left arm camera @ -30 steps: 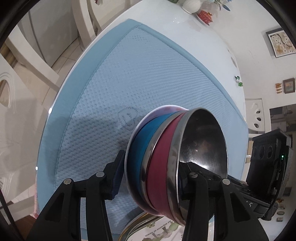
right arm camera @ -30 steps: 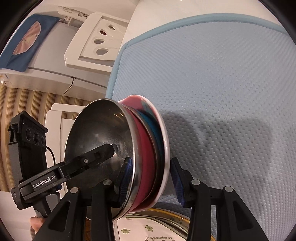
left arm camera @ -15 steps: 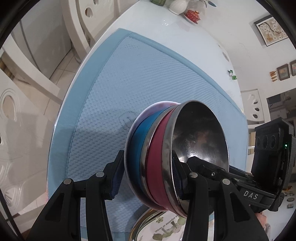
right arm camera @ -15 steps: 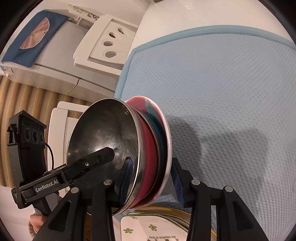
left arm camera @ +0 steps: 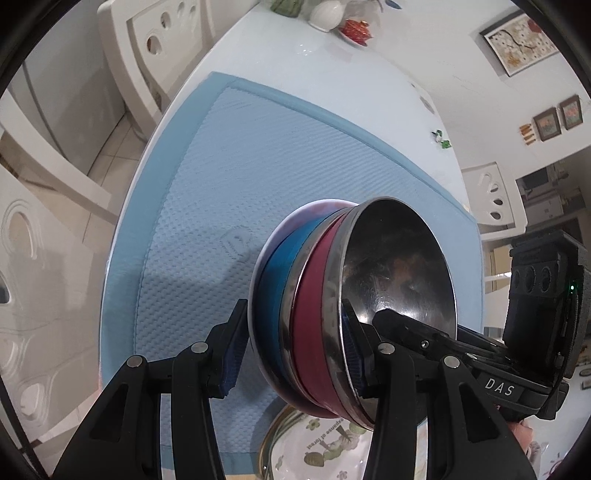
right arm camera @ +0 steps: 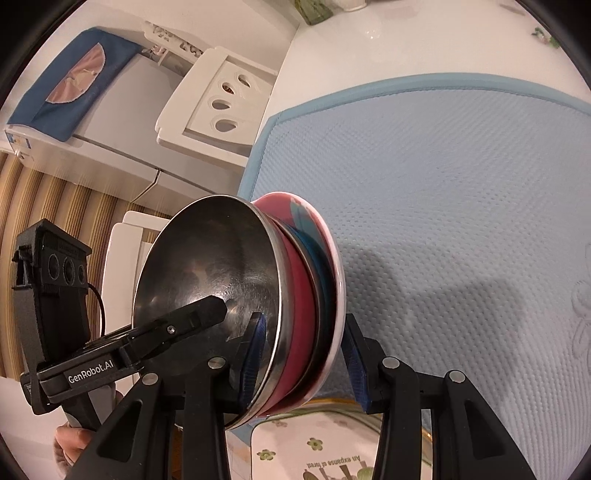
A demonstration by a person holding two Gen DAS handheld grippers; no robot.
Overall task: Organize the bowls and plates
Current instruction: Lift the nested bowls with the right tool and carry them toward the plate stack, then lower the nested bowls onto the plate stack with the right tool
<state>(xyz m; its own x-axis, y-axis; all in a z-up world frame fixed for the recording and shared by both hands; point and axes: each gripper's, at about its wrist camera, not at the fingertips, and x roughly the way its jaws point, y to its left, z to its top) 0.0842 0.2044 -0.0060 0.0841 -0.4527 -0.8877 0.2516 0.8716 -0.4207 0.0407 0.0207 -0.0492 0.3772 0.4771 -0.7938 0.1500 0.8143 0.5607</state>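
Gripping: both claws clamp one nested stack of dishes, one from each side, held up in the air and tipped on edge.
Left claw (left arm camera: 291,347): closed on the stack; one blue pad on the outer face of the white plate, the other inside the steel bowl's rim. In the right wrist view it comes in from the left, one finger lying in the bowl's hollow.
Stack order, left wrist view, left to right: white plate (left arm camera: 258,258), blue bowl (left arm camera: 279,273), red bowl (left arm camera: 314,295), steel bowl (left arm camera: 399,273). All nested tight, steel bowl's mouth facing right.
Right claw (right arm camera: 301,354): closed on the same stack; left pad inside the steel bowl (right arm camera: 207,273), right pad on the back of the white plate (right arm camera: 338,280). In the left wrist view its finger reaches into the bowl from the right.
Red bowl (right arm camera: 301,295) and blue bowl (right arm camera: 321,266): sandwiched between steel bowl and plate in the right wrist view too.
Below the stack: a printed plate (left arm camera: 332,446) with green floral motifs and a gold rim, on the mat at the near edge.
Mat (left arm camera: 258,166): light blue, textured, covers most of the white desk (left arm camera: 314,62).
Far end of desk: small white jar (left arm camera: 325,14) and a red item, well apart from the stack.
Surroundings: white chairs (right arm camera: 218,99) beside the desk.
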